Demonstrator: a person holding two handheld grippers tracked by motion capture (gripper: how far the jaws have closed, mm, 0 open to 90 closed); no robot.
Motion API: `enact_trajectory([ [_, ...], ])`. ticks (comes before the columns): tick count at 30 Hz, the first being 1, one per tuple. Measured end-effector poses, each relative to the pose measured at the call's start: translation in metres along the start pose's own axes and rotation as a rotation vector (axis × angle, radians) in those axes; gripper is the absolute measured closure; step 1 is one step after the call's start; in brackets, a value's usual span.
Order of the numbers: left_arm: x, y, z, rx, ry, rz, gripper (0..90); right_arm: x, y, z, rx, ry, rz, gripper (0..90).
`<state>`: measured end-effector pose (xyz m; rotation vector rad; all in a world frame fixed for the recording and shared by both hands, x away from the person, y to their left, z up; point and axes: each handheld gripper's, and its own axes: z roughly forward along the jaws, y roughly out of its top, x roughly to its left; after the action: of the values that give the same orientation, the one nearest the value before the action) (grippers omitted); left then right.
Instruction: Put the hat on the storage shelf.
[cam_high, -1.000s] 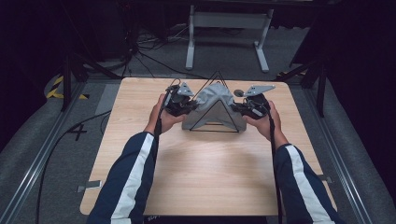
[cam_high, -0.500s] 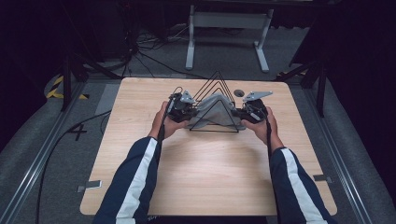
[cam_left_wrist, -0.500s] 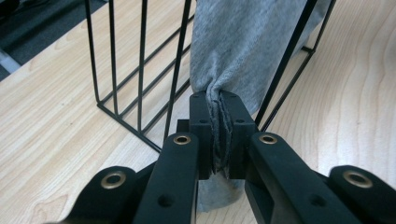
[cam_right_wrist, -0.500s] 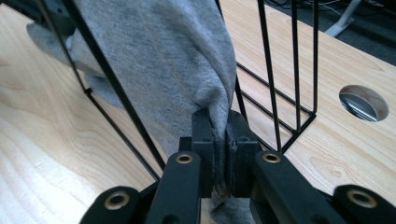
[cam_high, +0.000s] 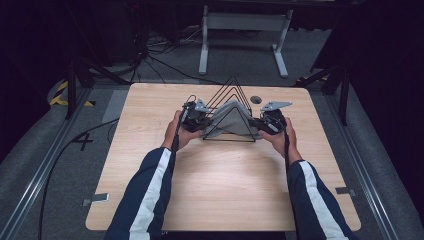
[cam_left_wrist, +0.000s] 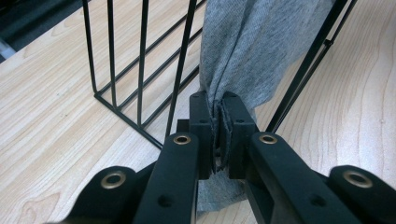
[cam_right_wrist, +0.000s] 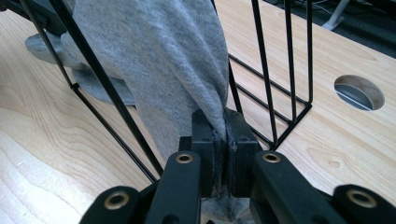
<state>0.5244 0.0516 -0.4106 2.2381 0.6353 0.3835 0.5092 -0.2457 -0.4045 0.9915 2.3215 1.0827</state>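
Note:
A grey cloth (cam_high: 231, 120) hangs draped over a black wire rack (cam_high: 231, 90) shaped like a row of triangles, standing at the far middle of the wooden table (cam_high: 220, 185). My left gripper (cam_high: 201, 120) is at the rack's left foot, shut on the grey cloth (cam_left_wrist: 252, 51); the fabric is pinched between its jaws. My right gripper (cam_high: 260, 124) is at the rack's right foot, shut on the cloth's other end (cam_right_wrist: 163, 60). The black wire rack (cam_left_wrist: 140, 70) stands beside each grip, its wires (cam_right_wrist: 285, 65) rising on both sides of the fabric.
A round hole (cam_high: 256, 99) is cut in the table just behind the rack, also seen as a hole (cam_right_wrist: 358, 92) in the right gripper view. A white stand (cam_high: 245, 30) and cables lie on the floor beyond the table. Bare tabletop stretches toward the near edge.
Both grippers have come down and toward me with the cloth ends. The cloth now sits lower on the rack, and the far wire peaks stand bare above it.

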Motion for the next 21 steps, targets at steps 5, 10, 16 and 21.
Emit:
enact_trajectory([
  [5, -0.001, 0.002, -0.005, 0.007, 0.017, 0.015, 84.4, 0.004, 0.004, -0.002, 0.021, -0.018, -0.028, 84.1],
  [10, -0.001, 0.005, -0.015, 0.015, 0.039, 0.034, 84.0, 0.005, 0.008, -0.007, 0.040, -0.034, -0.046, 82.3],
  [16, -0.002, 0.009, -0.030, 0.024, 0.062, 0.053, 81.6, 0.004, 0.012, -0.016, 0.039, -0.046, -0.047, 78.3],
  [21, 0.000, 0.011, -0.046, 0.014, 0.084, 0.065, 79.9, 0.006, 0.016, -0.025, 0.035, -0.057, -0.058, 76.9],
])
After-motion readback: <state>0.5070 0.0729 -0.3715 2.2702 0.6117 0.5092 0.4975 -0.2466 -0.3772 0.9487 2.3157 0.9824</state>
